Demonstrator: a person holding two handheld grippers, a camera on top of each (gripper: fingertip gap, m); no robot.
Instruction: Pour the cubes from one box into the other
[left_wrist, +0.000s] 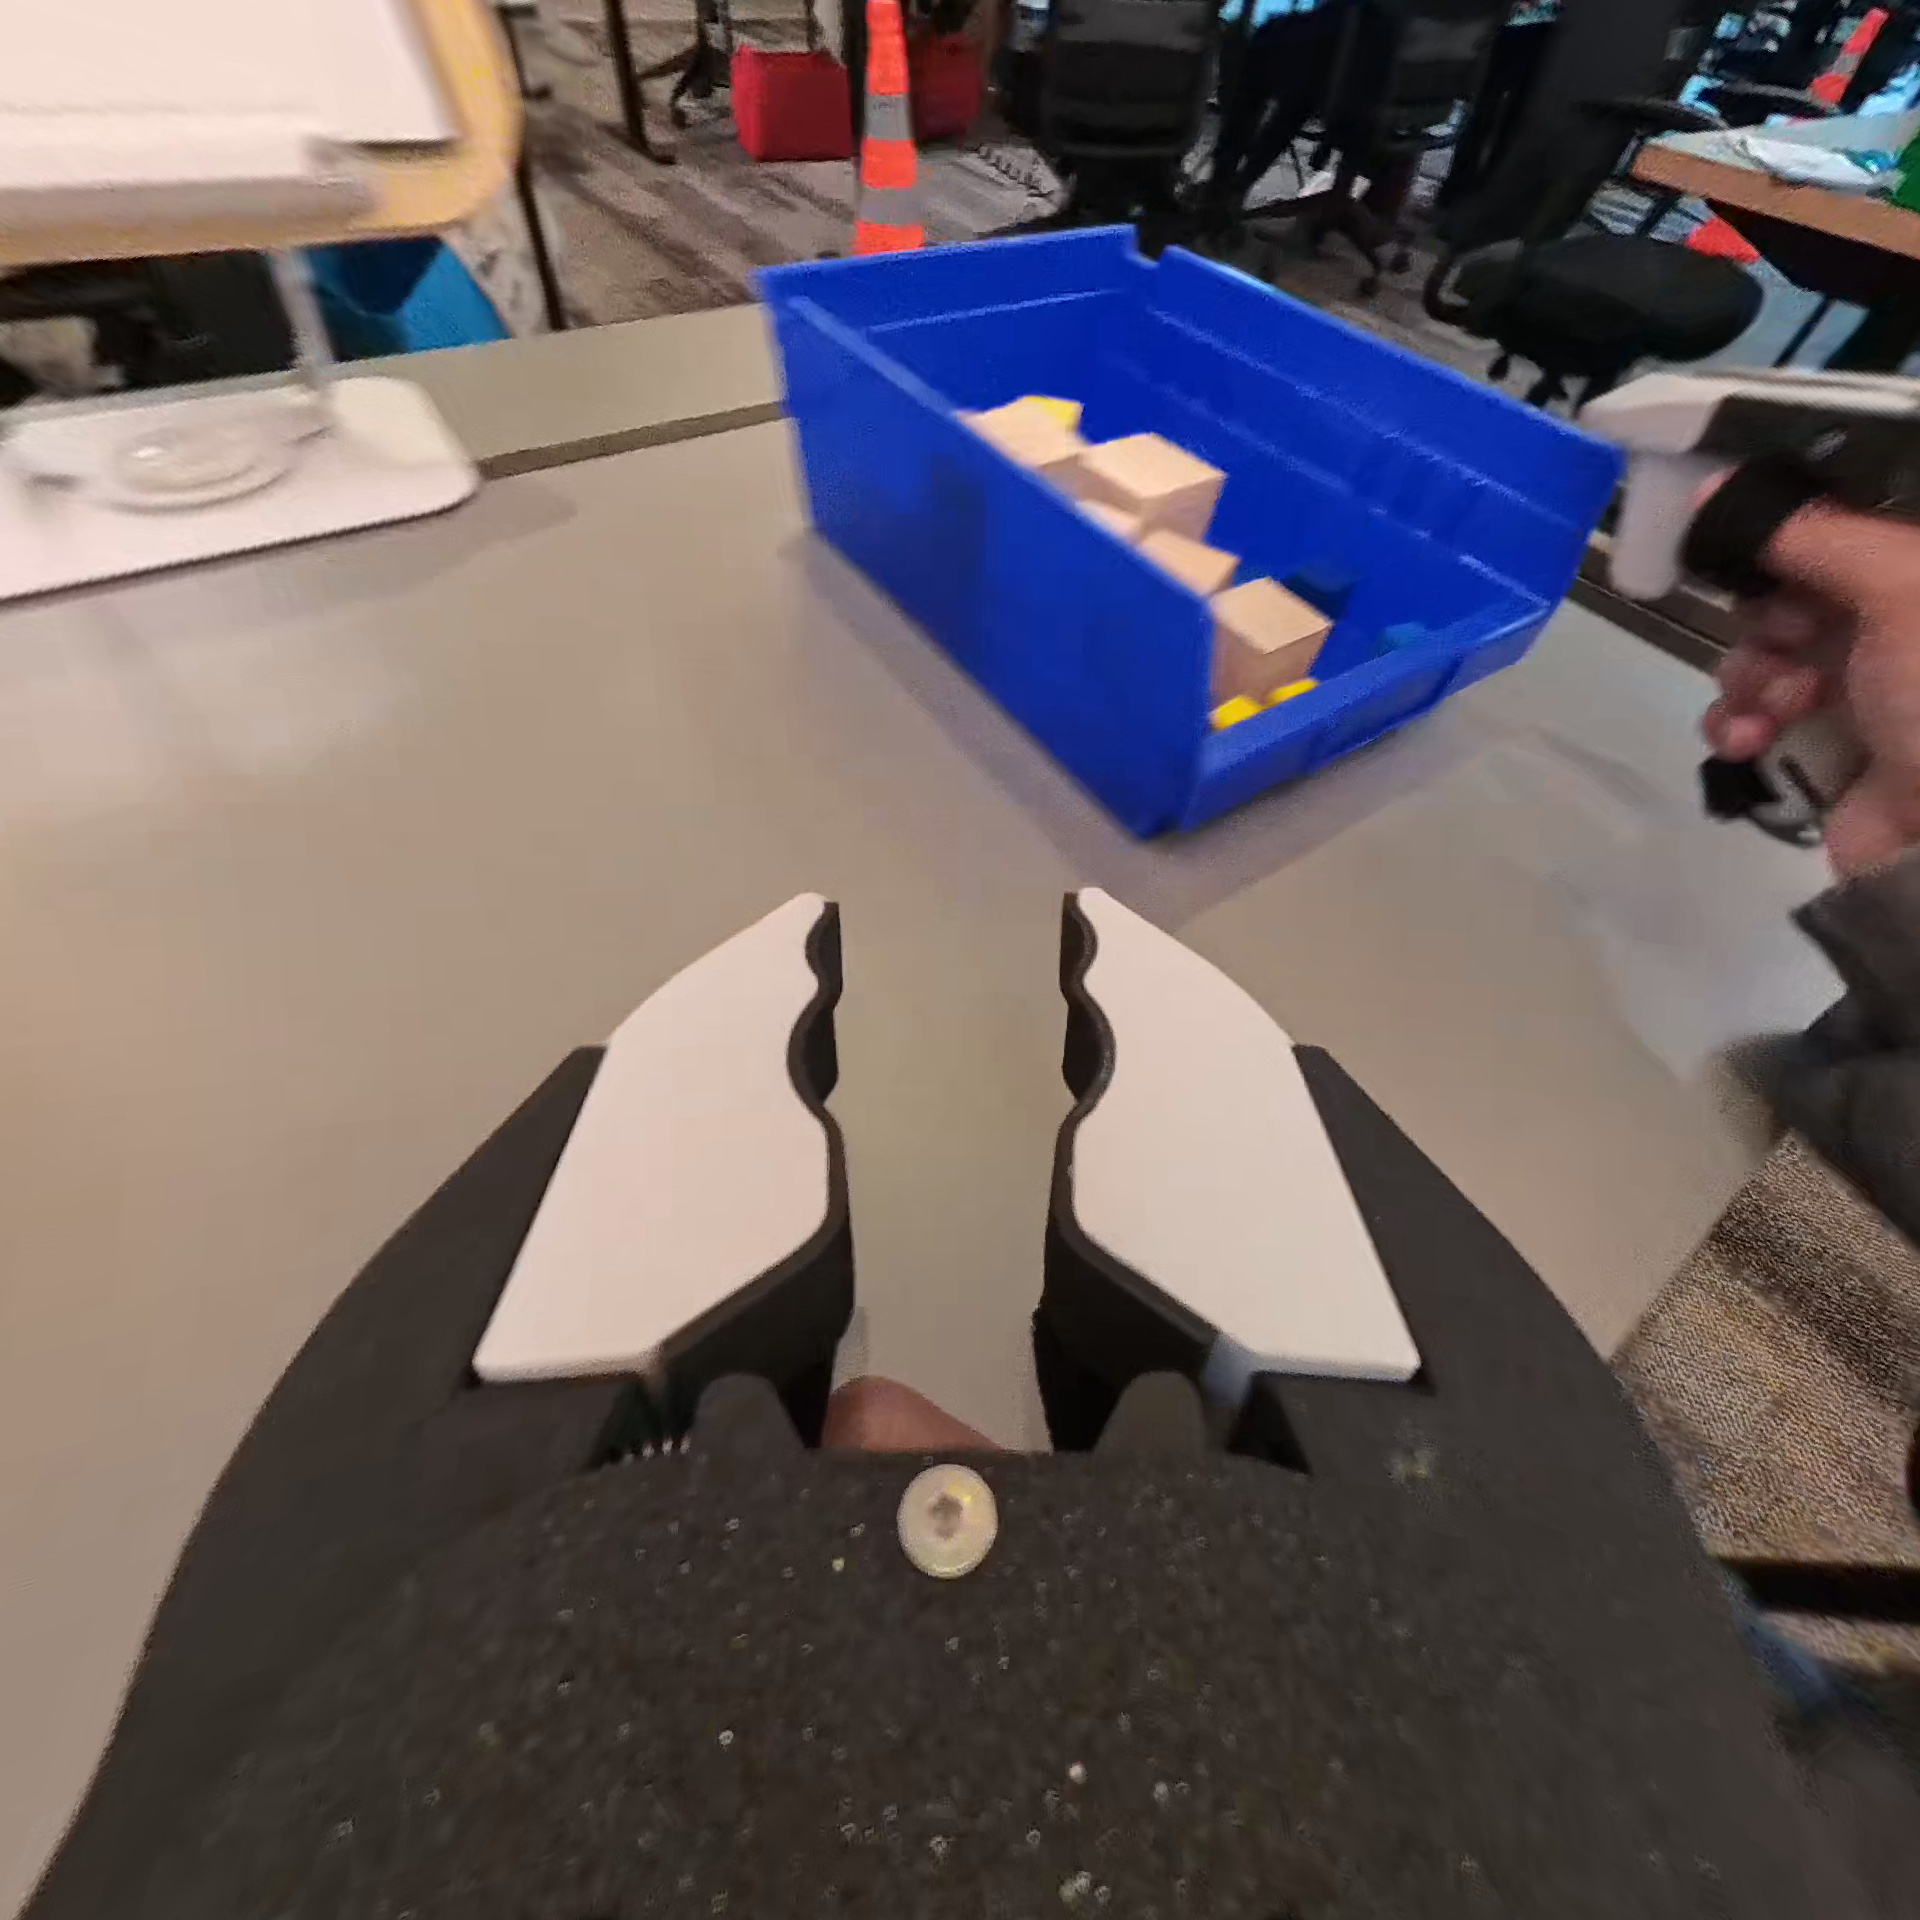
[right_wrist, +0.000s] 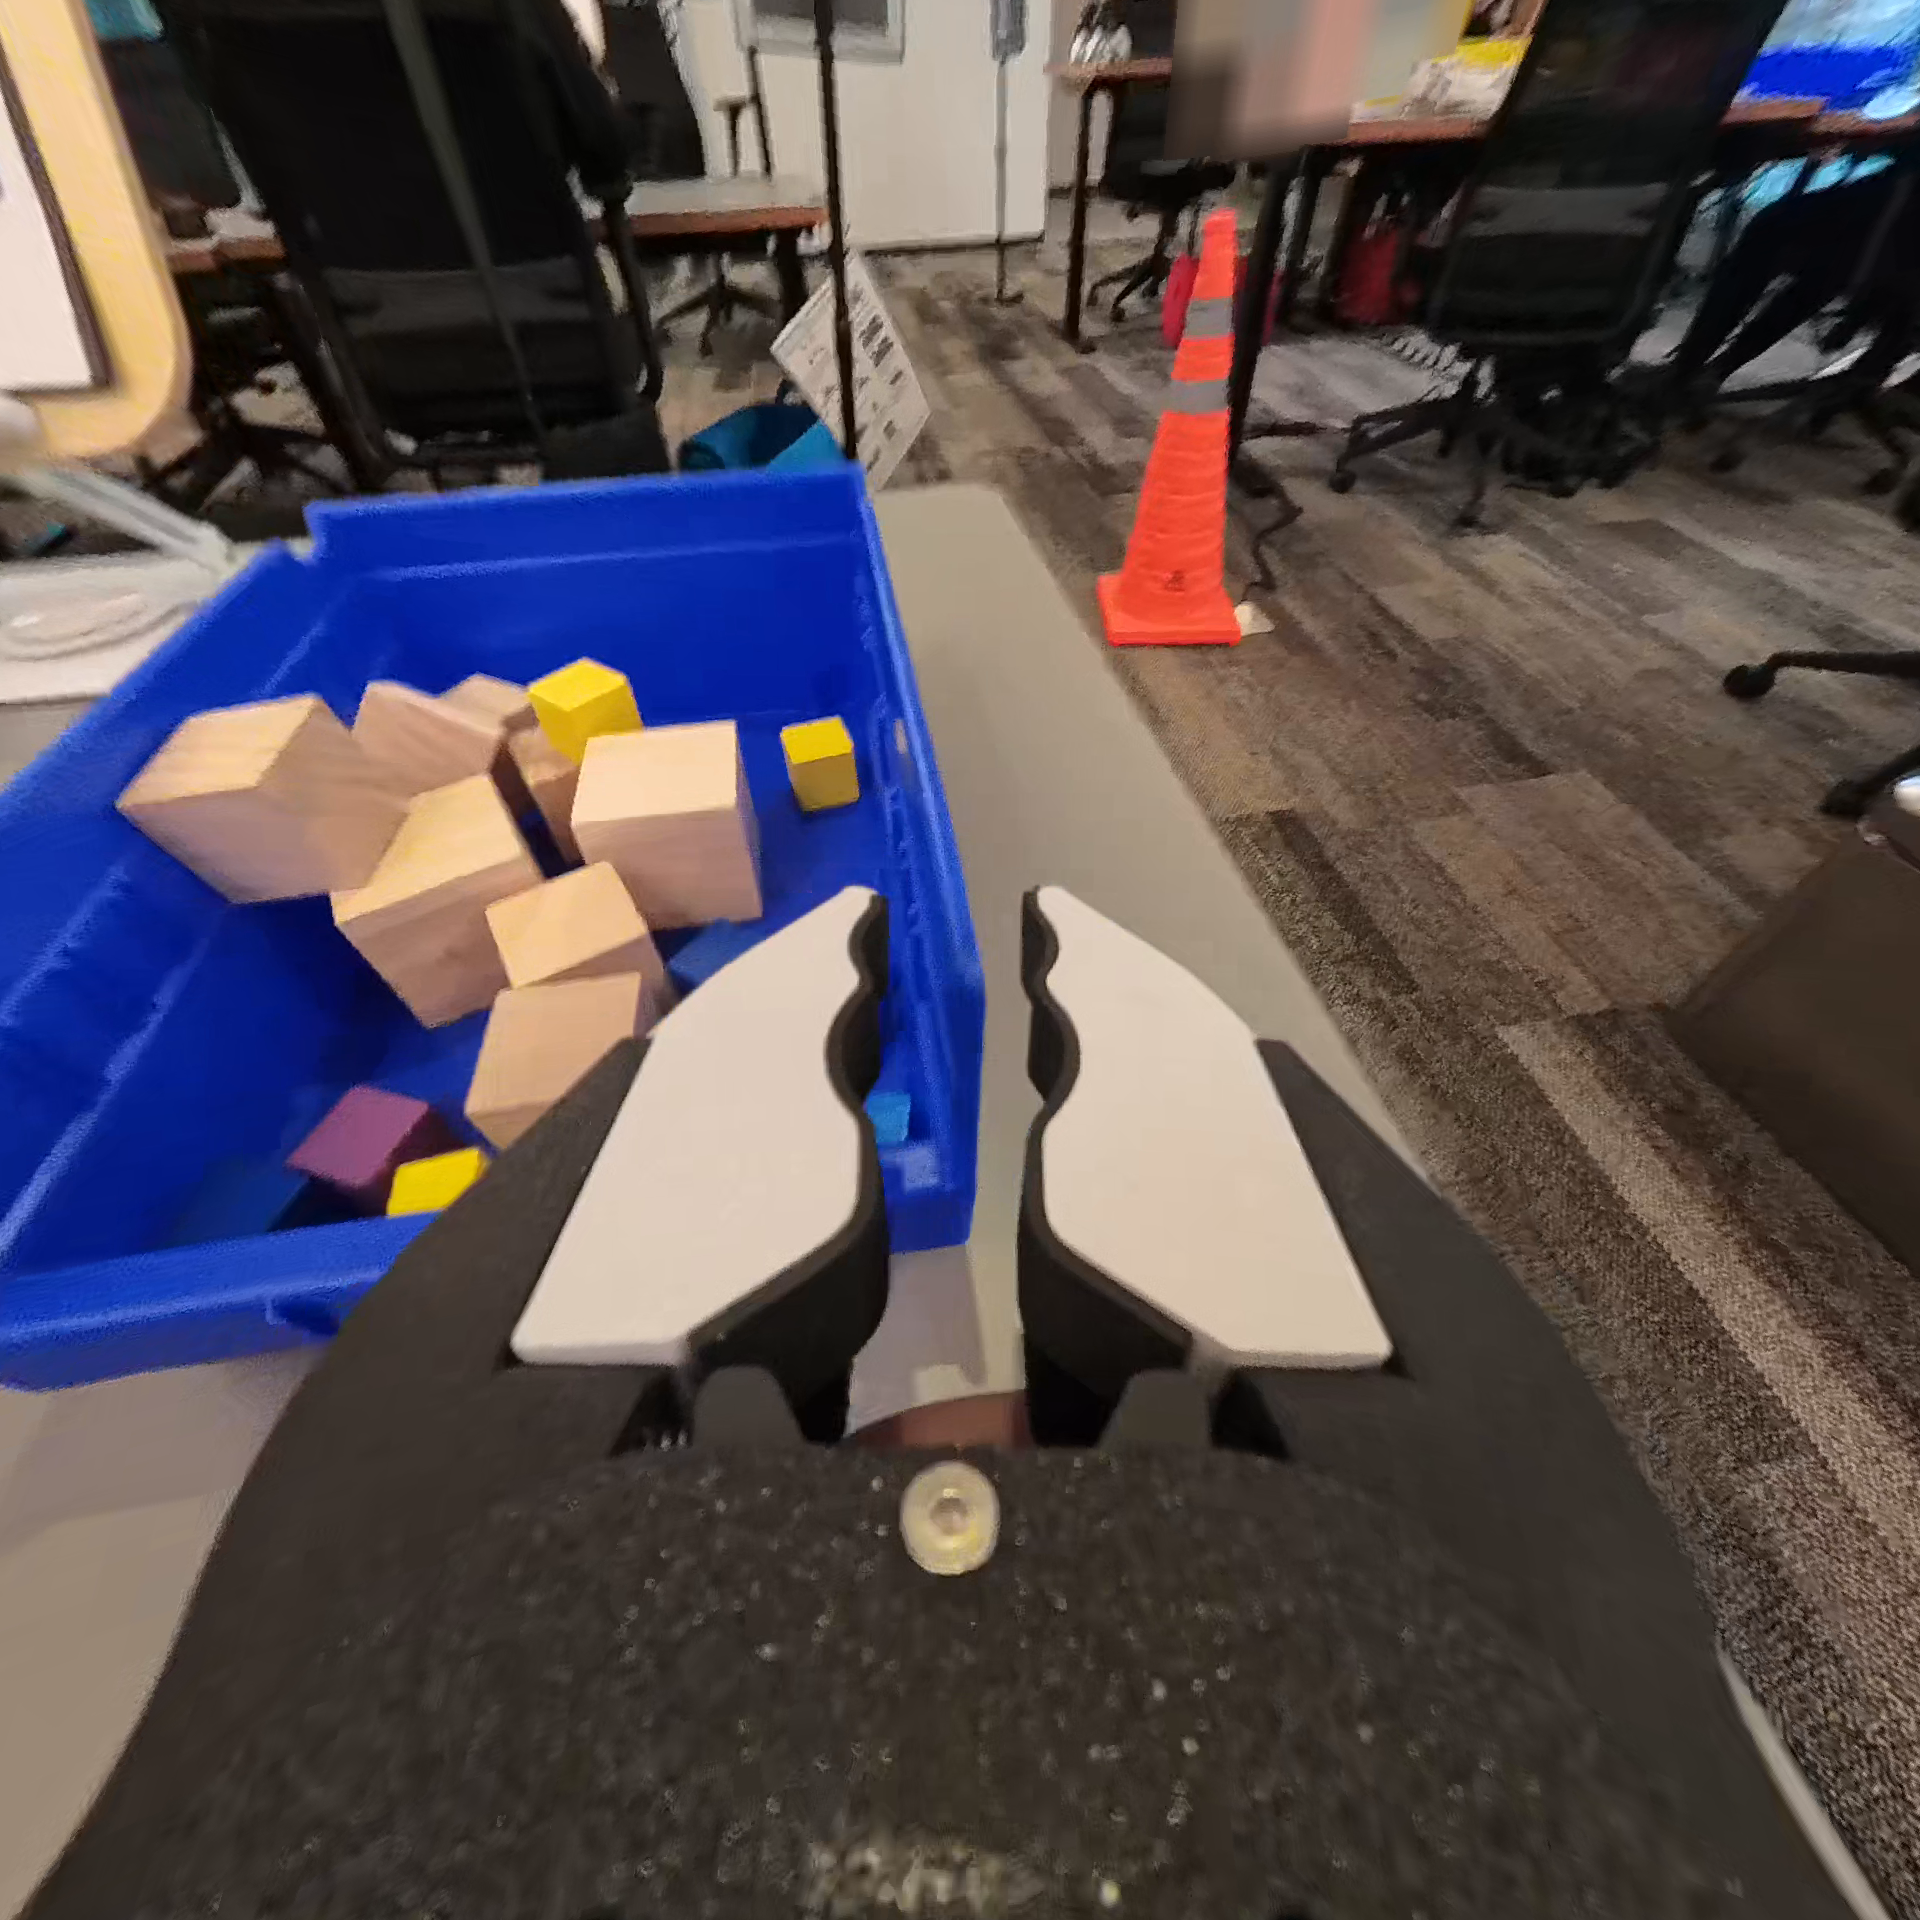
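Left gripper is hovering over bare grey table, fingers spread, gripping nothing. Blue box is sitting on the table ahead and to its right, well apart from it. Right gripper is hanging over the box's right wall, fingers also parted and empty; whether the left finger is touching the wall is unclear. Cubes are lying piled inside the box: big wooden cubes, small yellow cubes, one purple cube. Orange traffic cone is standing on the floor beyond the table.
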